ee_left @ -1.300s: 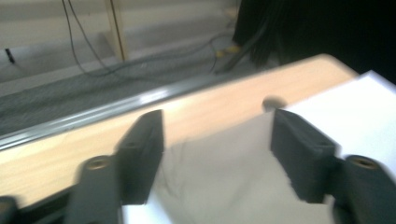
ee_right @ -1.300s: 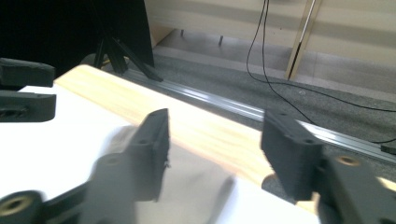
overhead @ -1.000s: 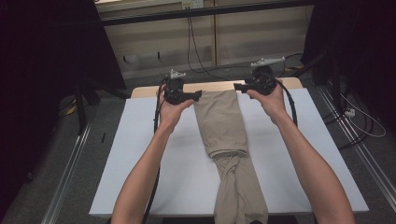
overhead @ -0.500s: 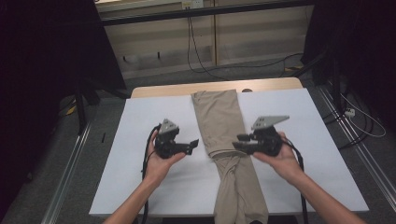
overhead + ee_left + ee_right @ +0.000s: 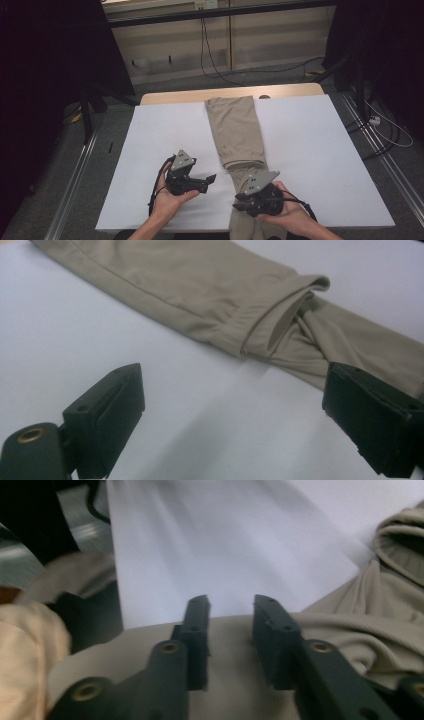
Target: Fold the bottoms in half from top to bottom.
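One pair of khaki trousers (image 5: 235,132) on the white table cover (image 5: 310,150), laid lengthwise down the middle, far end at the table's far edge, near end hanging off the near edge. One fold line across them about two thirds of the way toward me; in the left gripper view the folded waistband (image 5: 280,315) sits on top of the twisted lower cloth.

Two grippers, one per hand, both at the near part of the table.

Left gripper (image 5: 207,181): just left of the trousers, over bare white cover, tips pointing toward the fabric. Jaws spread wide, nothing between them. In its own view the right jaw's tip overlaps the cloth edge, but I can't tell whether it touches.

Right gripper (image 5: 239,204): over the trousers near the table's near edge, tips pointing left. Its jaws have just been closing and now stand narrow with a gap. In the right gripper view (image 5: 230,630) the tan cloth lies under and behind the jaws; I see no fold pinched between the pads, so I read it as not gripping.

Two grey three-cornered plates, one on top of each gripper. One cable loop beside the left hand (image 5: 167,202).
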Demonstrator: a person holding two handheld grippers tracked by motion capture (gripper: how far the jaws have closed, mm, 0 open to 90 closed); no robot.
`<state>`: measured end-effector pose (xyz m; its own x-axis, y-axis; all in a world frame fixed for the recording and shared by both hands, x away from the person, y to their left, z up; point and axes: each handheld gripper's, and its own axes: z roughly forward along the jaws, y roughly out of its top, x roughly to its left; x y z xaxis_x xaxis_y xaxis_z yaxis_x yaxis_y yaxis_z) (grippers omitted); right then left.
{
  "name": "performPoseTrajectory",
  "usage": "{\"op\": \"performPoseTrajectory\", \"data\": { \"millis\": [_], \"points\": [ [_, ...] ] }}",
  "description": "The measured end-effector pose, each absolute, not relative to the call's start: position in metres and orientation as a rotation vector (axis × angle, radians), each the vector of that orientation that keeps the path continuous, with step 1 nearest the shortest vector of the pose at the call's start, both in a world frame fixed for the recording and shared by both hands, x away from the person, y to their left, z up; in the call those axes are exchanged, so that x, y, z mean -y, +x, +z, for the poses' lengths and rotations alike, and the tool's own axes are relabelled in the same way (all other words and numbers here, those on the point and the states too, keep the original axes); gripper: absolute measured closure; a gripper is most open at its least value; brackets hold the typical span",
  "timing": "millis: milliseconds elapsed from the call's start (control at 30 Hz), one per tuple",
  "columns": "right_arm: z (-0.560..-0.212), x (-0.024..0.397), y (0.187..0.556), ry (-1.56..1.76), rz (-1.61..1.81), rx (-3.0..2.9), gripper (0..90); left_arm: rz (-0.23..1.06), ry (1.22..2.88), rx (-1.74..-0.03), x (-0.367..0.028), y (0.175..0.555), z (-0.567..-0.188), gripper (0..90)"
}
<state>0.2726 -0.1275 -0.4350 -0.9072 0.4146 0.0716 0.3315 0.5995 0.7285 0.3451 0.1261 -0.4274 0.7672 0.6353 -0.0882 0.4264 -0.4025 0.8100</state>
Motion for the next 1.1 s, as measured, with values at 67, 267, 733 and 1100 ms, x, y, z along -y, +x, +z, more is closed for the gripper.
{"op": "performPoseTrajectory", "data": {
  "millis": [67, 267, 733, 1100],
  "points": [
    [-0.439, 0.122, 0.274, 0.619, 1.198, -2.728, 59.6, 0.278, 2.065, -0.796, -0.124, 0.346, -0.429, 10.2],
    [-0.448, 0.117, 0.275, 0.596, 1.132, -2.751, 56.2, 0.251, 2.061, -0.800, -0.125, 0.346, -0.430, 10.1],
    [-0.434, 0.127, 0.285, 0.782, 1.268, -2.686, 90.0, 0.250, 2.038, -0.824, -0.127, 0.346, -0.429, 9.6],
    [-0.366, 0.159, 0.340, 0.952, 1.469, -2.300, 90.0, 0.244, 2.049, -0.868, -0.125, 0.351, -0.433, 12.6]
  ]
}}
